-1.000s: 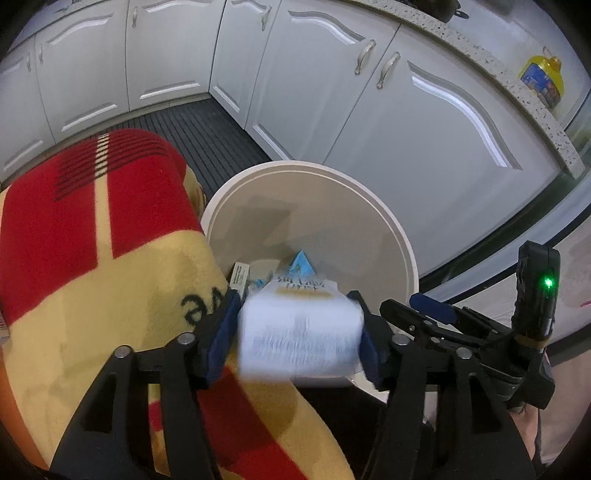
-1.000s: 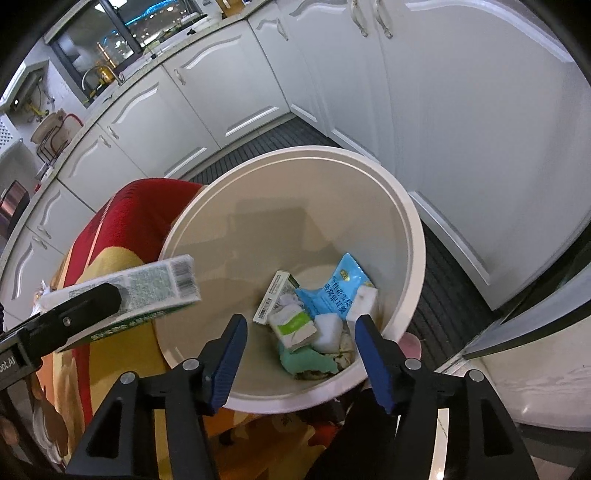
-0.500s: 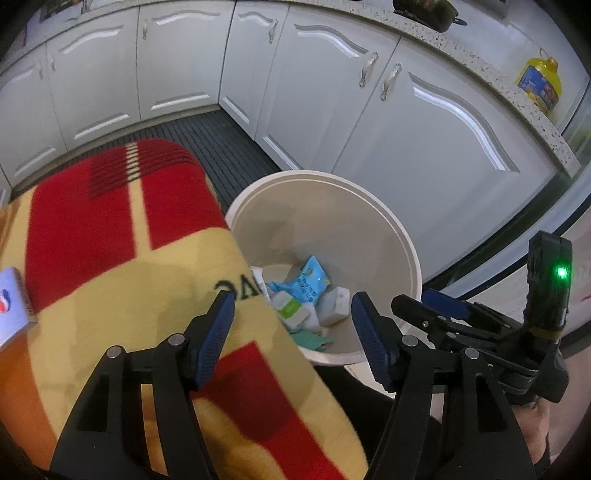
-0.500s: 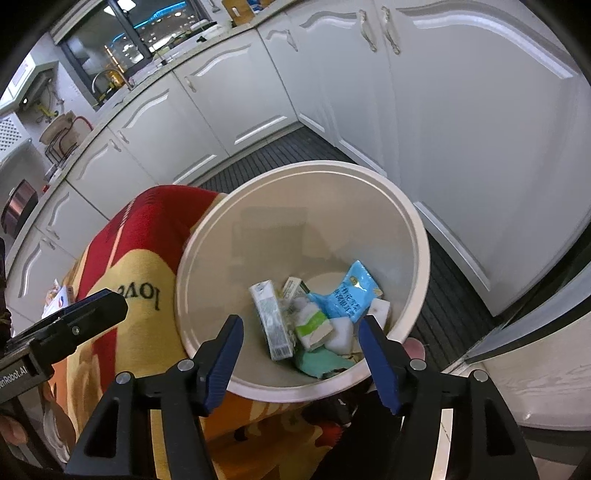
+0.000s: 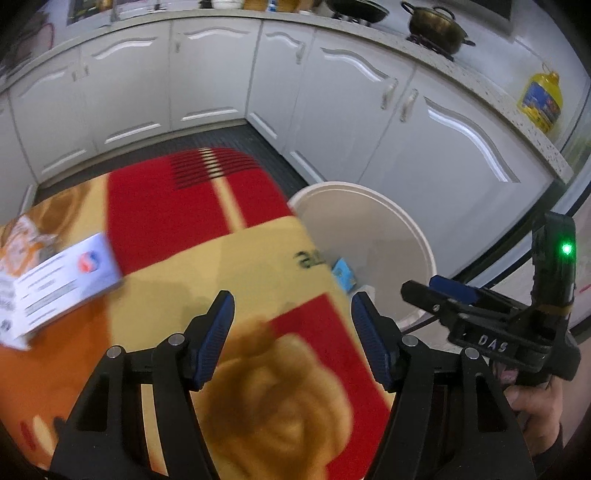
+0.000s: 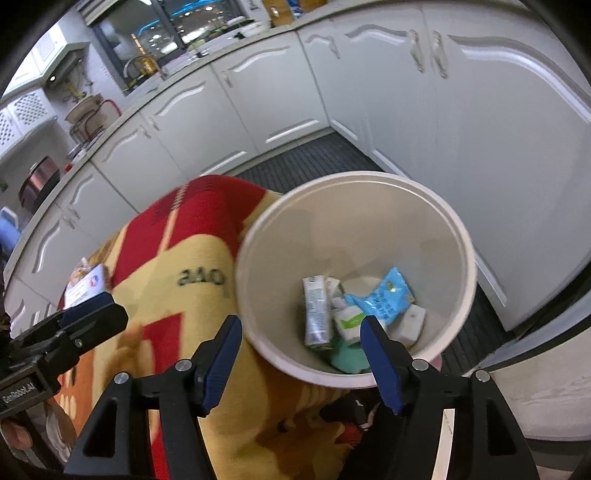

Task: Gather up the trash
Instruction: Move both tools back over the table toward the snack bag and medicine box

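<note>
The trash is mostly sitting in the bottom of the round cream trash bin (image 6: 354, 236), which stands on the dark floor right up against a red-and-yellow blanket (image 6: 177, 258). In there you can see a tall slim carton (image 6: 316, 311) leaning up on end, a blue snack packet (image 6: 384, 297) next to it, a small white-and-green pack (image 6: 348, 320), a white block (image 6: 410, 325) and something mint green (image 6: 347, 359) at the near wall.

One more piece isn't in the bin: a white printed box (image 5: 61, 284) lies on the blanket, well off to the far side from the bin, on top of an orange-and-white packet (image 5: 24, 243).

The right gripper (image 6: 301, 356) hangs over the bin's near rim, tongs spread apart and empty, nothing pinched between the blue pads. The left gripper (image 5: 291, 338) is over the blanket, tongs also apart with only fabric showing in the gap, not touching anything as far as I can see. Each one pokes into the other's view from the side.

Around all this are white kitchen cabinets (image 6: 461, 110), with a yellow oil bottle (image 5: 541, 101) and a dark pot (image 5: 436, 27) up on the counter.
</note>
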A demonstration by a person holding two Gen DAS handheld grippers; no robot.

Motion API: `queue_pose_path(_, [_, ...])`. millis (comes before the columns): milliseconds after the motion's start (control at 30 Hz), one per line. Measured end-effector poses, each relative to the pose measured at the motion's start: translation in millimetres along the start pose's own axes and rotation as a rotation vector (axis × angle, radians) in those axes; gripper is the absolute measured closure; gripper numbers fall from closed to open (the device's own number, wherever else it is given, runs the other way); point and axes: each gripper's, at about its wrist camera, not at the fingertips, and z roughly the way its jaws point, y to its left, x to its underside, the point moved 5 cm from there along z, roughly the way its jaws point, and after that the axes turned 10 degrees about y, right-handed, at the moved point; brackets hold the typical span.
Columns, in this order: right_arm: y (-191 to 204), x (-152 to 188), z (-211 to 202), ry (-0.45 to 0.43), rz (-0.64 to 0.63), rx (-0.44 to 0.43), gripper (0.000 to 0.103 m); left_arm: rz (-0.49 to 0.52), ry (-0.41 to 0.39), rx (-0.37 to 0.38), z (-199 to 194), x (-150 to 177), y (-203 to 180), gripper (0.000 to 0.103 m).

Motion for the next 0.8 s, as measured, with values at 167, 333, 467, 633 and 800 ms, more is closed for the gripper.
queue_pose_path(167, [37.1,2.3,2.1,0.009,-0.054,-0.036,0.037,-0.047,-0.022,-0.044,-26.4,12.3,41.0,0.038])
queue_pose_path(333, [74.6,6.1,10.4,0.032,-0.109,-0.064,0.037,-0.130,-0.058,-0.104,-54.4,22.9,100.6,0.038])
queue_pose_path(467, [97.9,8.8,15.9,0.044,-0.152,-0.075,0.036,-0.212,-0.087,-0.166,-70.3,24.2,151.8,0.038])
queue_pose_path(633, [110.4,10.6,17.9,0.051,-0.184,-0.078,0.036,-0.341,-0.122,-0.267,-75.9,17.8,211.9,0.038])
queue_pose_path(800, [108.1,10.1,17.6,0.055,-0.179,-0.077,0.036,-0.408,-0.075,-0.357,-59.1,13.2,247.9,0.038])
